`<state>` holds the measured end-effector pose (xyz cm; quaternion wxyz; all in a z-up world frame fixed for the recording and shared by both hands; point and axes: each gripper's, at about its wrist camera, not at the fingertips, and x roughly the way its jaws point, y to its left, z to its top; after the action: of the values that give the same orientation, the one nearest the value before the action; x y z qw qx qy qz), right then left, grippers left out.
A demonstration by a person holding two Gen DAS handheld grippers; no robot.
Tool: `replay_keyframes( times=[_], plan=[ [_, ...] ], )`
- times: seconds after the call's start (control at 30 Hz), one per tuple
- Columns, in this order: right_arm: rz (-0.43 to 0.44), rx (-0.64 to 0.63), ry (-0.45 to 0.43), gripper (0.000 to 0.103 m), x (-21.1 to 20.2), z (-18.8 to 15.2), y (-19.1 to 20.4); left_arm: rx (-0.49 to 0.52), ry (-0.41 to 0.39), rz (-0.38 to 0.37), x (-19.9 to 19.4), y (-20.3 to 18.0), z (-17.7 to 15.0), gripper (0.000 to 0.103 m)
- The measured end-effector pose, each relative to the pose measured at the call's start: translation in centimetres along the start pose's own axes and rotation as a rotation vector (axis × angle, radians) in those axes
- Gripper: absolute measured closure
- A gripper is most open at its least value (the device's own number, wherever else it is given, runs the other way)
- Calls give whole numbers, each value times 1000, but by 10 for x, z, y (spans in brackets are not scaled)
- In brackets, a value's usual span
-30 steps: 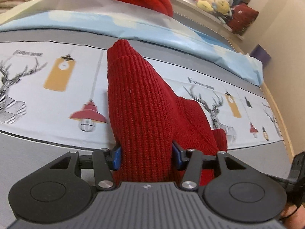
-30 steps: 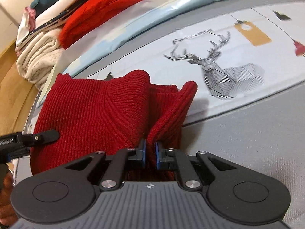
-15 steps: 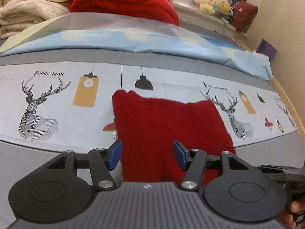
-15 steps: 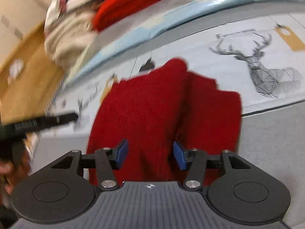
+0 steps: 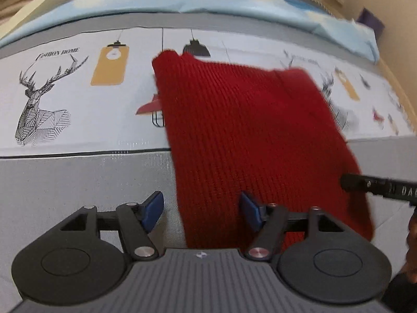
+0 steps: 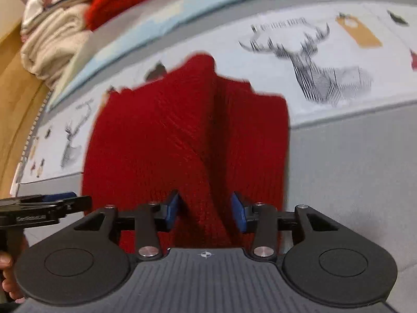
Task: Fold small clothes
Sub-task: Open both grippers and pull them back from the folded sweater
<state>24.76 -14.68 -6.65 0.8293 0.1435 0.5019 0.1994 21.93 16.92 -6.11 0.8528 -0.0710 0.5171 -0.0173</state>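
Two grippers hang over one red knit garment. The left gripper has its blue pads well apart and its jaws are opening; the garment's near left edge lies between them, but neither pad presses it. The right gripper has its pads parted too, with a raised fold of the knit standing in the gap, untouched as far as can be seen.

No container shows in either view; the garment lies flat on a bed cover printed with deer and lamps, straddling the line between the white printed band and the grey band nearer the cameras.

The garment's near end is cut off behind both gripper bodies, so its full shape cannot be told. Both views are blurred, worst in the right one. Its long axis runs away from the cameras, the far end narrowing to a corner by a black lamp print. A ridge runs lengthwise along the middle in the right view.

Folded cream fabric and more red fabric lie beyond, cut by the frame edge.
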Motion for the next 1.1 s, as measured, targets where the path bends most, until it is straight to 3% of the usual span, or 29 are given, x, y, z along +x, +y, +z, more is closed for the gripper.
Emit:
replay_keyframes(
  times=[0.07,0.13,0.2,0.23,0.3,0.37,0.5,0.57,0.63,0.73,0.8,0.93,1.0,1.1],
  plan=[
    [13,-10,-12,58,-11,0,3,5,-35,-22,-14,-2,2,38],
    [33,-36,29,59,-14,-4,4,31,-31,-30,-15,-5,-2,38],
    [-41,-105,111,58,-2,-13,5,70,61,45,5,-9,-10,34],
    [-85,-139,152,52,5,-17,4,101,99,85,15,-11,-17,34],
    [-110,-171,157,51,6,-21,5,146,67,139,10,-23,-23,34],
    [-120,-219,94,51,-8,-23,14,181,-23,153,-13,-39,-24,35],
    [-107,-340,-119,52,-63,-31,41,177,-206,156,-73,-58,-29,19],
    [-95,-342,-226,50,-93,-38,51,161,-276,168,-99,-64,-35,17],
    [-82,-328,-329,41,-125,-48,58,140,-348,166,-127,-70,-48,17],
    [-89,-309,-446,29,-162,-75,62,74,-463,93,-169,-78,-87,11],
    [-105,-319,-494,26,-179,-98,63,59,-526,73,-187,-84,-118,8],
    [-143,-349,-531,23,-197,-145,61,102,-600,105,-205,-99,-176,8],
    [-145,-348,-528,23,-197,-165,58,113,-607,115,-205,-103,-199,8],
    [-170,-355,-489,23,-191,-186,54,33,-571,136,-192,-100,-215,8]
  ],
)
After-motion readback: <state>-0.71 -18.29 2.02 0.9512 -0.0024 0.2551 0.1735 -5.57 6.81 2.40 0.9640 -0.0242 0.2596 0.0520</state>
